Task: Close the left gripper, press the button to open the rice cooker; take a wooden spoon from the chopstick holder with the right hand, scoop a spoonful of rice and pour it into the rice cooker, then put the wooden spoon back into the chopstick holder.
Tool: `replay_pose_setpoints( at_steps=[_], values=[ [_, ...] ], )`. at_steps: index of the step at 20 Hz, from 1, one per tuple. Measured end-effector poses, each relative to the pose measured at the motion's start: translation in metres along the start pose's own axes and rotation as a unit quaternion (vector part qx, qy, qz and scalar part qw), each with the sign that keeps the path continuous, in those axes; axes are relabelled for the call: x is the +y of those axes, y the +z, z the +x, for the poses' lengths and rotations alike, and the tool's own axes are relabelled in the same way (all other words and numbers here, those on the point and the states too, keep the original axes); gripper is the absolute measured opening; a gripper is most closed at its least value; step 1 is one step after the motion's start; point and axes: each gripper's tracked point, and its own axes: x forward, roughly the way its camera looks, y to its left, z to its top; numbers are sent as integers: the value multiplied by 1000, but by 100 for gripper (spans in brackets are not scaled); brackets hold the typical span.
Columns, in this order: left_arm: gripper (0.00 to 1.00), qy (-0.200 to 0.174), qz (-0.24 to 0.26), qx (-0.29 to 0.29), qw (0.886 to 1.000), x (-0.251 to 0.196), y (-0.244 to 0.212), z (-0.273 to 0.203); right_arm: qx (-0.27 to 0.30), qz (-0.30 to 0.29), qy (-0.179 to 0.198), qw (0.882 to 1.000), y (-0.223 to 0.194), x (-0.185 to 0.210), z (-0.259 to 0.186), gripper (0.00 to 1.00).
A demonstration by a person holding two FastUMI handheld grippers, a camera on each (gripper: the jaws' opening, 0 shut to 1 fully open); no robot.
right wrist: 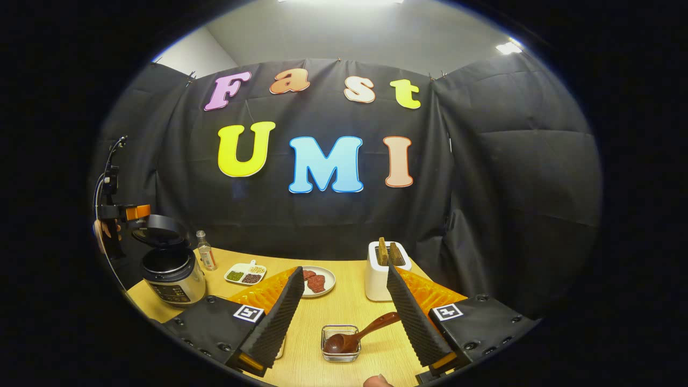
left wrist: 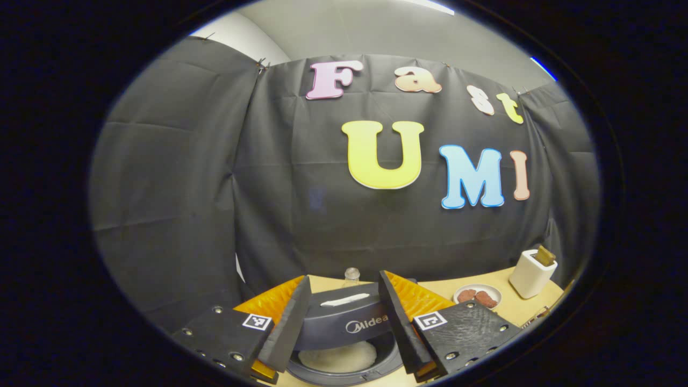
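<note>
Near the table's [right wrist: 322, 312] left edge the cooker [right wrist: 173, 274] stands with its lid up, and the left tool [left wrist: 344, 328] hovers over it, fingers apart. At the front edge the spoon [right wrist: 357, 336] rests in a glass dish [right wrist: 340, 344] between the right tool's [right wrist: 344, 328] parted fingers, untouched.

Staged kitchen corner inside recording booth, not real home. Black cloth wall [right wrist: 510, 177] pinned up on three sides, plain grey room wall and ceiling lights above cloth. Light wooden table [right wrist: 344, 312] carries kitchen things: rice cooker [right wrist: 171, 269] with lid up at left edge, small bottle [right wrist: 205, 250] behind it near back edge, divided dish of beans [right wrist: 245, 273], plate with brown pieces [right wrist: 318, 281] mid-table, white toaster [right wrist: 385, 269] with two slices toward right, wooden spoon [right wrist: 357, 336] lying in glass dish [right wrist: 340, 344] near front edge.
</note>
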Motion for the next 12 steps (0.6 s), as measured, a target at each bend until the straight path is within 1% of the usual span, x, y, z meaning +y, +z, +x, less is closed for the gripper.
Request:
replay_pose_setpoints(
  at_steps=[3, 11, 12],
  values=[
    [82, -3, 1, 14, 1000, -6, -19, -11, 1, -2, 6, 1000, -1, 1, -4, 98],
    [80, -16, -6, 51, 999, -16, -65, -25, 7, 2, 13, 1000, -6, 6, -7, 98],
    [82, -18, -5, 54, 998, -18, -70, -26, 7, 2, 13, 1000, -7, 7, -7, 98]
  ],
)
